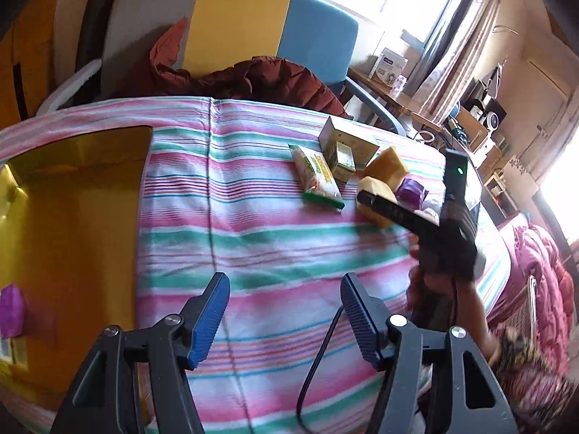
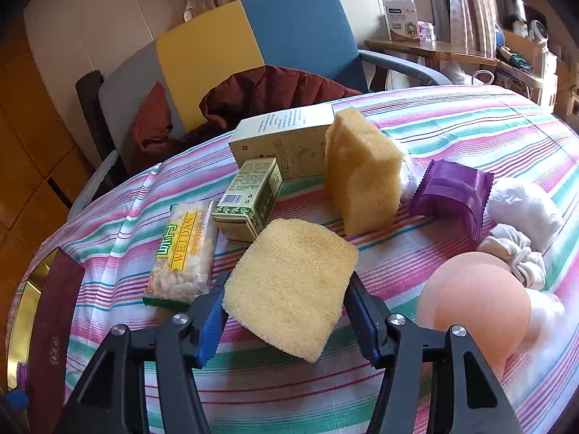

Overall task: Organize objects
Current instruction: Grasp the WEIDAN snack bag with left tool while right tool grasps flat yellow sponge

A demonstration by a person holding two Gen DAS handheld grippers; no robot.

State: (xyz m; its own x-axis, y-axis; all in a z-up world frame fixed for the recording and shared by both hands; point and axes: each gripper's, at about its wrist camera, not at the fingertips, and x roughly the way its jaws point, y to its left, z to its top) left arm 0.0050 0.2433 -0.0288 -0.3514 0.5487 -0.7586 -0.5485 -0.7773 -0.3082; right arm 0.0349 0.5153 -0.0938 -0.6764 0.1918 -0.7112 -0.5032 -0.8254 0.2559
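Right gripper clamped on flat sponge — lift clear of snack packet, carry toward gold box. Left gripper spread, empty.

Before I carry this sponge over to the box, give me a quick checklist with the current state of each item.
1. Right hand-held gripper shut on the flat sponge: ok.
2. Sponge clear of the tablecloth: cannot tell.
3. Left hand-held gripper open, holding nothing: ok.
4. Gold box open at the table's left: ok.
5. Space in the box beside the purple packet: ok.
6. Snack bag close beside the sponge, may snag: not ok.
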